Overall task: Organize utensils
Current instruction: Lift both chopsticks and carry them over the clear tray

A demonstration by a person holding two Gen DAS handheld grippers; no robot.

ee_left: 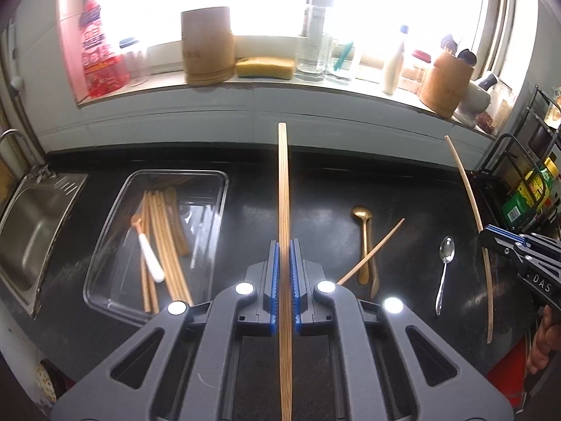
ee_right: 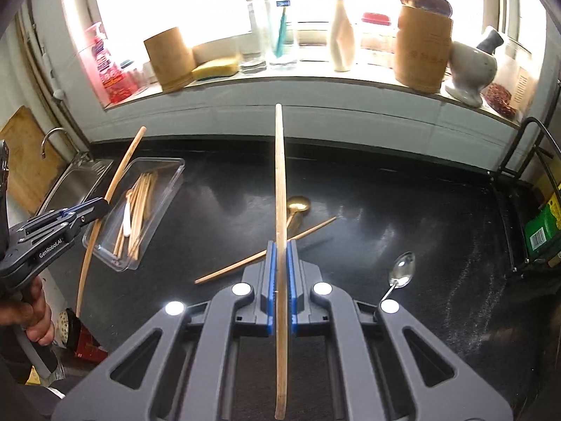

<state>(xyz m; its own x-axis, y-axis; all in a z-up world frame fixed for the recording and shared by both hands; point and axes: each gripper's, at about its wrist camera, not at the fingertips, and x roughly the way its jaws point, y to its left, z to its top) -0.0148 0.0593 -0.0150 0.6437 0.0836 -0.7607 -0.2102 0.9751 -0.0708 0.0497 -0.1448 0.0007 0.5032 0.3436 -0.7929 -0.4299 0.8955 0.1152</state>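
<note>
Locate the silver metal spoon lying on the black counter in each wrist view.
Left wrist view: silver metal spoon, right of centre, bowl pointing away.
Right wrist view: lower right, handle partly hidden behind the gripper body.
Shared landmark: gold spoon crossed by a loose chopstick.

Strong backlight from far window [ee_left: 385,7], blown out white; glare streaks on black countertop [ee_right: 403,217]; fisheye bending, dark corners; sill items blurred.

A bright window [ee_left: 245,0] throws white light on the pale sill [ee_left: 245,86] – below it a black counter [ee_right: 403,210], steel sink [ee_left: 31,221] at its left edge.
</note>
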